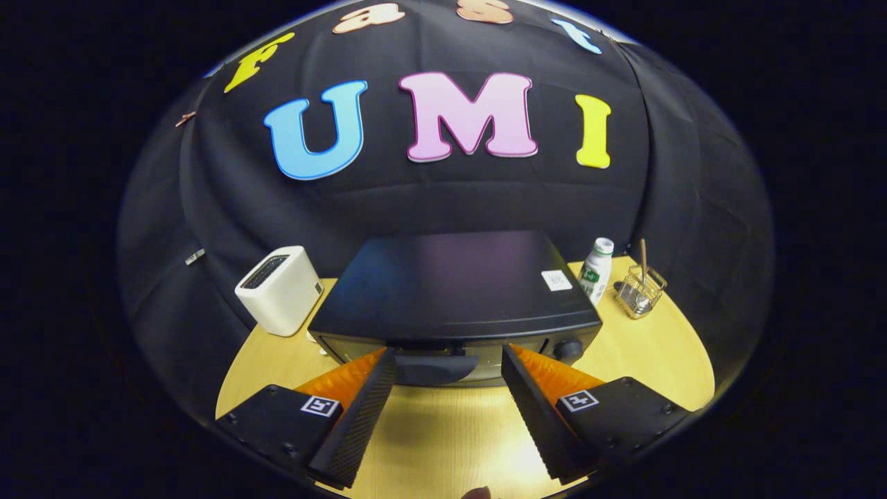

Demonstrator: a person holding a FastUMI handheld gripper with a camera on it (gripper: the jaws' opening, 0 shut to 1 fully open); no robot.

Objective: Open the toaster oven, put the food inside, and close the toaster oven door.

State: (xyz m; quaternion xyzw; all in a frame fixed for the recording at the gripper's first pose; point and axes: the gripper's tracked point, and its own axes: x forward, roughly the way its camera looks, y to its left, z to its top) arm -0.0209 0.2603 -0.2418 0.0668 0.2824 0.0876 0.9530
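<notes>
A black toaster oven (457, 284) stands on the wooden table (665, 353), seen from above and in front. Its door is closed, and the dark door handle (435, 367) runs along the top of the front face. My gripper (449, 359) is open, with one fingertip at each end of the handle and the handle between them. The fingers do not press on it. A round knob (568, 348) sits on the oven's front, just right of the right finger. I cannot see any food.
A white two-slot toaster (279, 290) stands left of the oven. To the oven's right are a small white bottle with a green label (596, 270) and a clear holder with a stick in it (641, 291). Bare tabletop lies under the fingers.
</notes>
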